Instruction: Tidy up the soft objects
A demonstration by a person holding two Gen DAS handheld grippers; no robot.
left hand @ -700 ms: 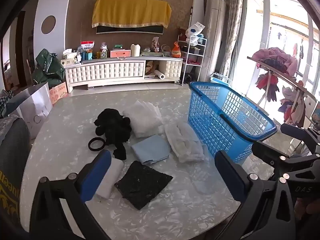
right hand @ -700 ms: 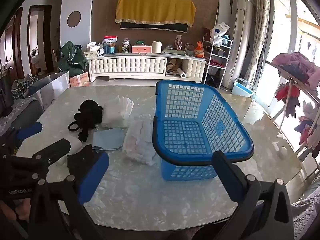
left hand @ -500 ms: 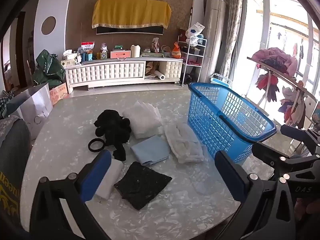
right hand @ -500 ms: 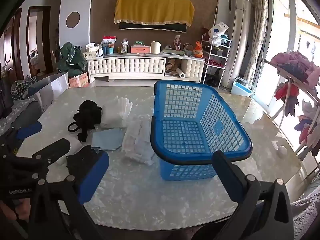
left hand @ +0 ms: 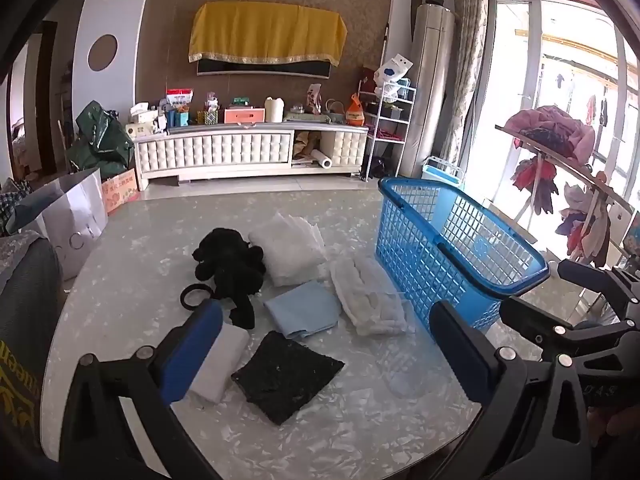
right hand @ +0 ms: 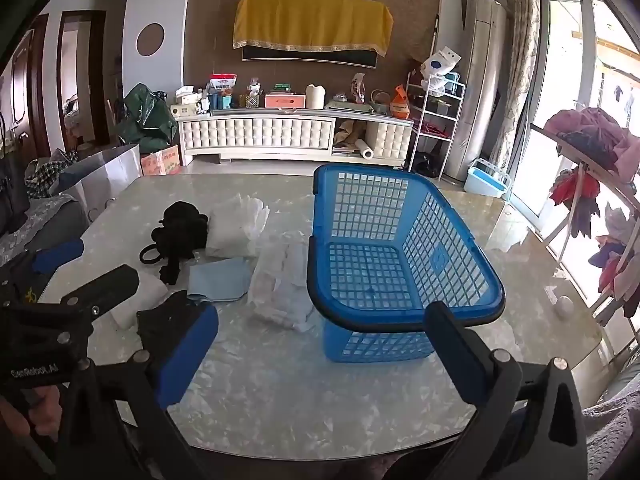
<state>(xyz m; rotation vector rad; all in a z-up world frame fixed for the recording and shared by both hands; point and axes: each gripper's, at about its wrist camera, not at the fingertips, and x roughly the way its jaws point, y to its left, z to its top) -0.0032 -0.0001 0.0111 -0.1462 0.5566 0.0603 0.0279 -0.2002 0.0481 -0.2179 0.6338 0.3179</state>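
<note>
Living-room marble surface (left hand: 120, 292), nothing sorted yet. Left tool (left hand: 320, 352) wide, empty; right tool (right hand: 320, 348) wide, empty. Blue basket (right hand: 404, 316), just ahead of right tool, empty. Ahead of left tool lie black cloth (left hand: 286, 376), white towel (left hand: 218, 360), blue cloth (left hand: 304, 308), black plush (left hand: 232, 264), two white bundles (left hand: 368, 296). All six left to move.

A basket (right hand: 404, 256) stands on the right side of the counter (right hand: 288, 392), with nothing in it. To its left lie several soft things: a folded towel (left hand: 368, 296) just beside it, a cloth (left hand: 304, 310) further left, a plush toy (left hand: 232, 264) behind that, and a pad (left hand: 286, 376) nearest the viewer.
</note>
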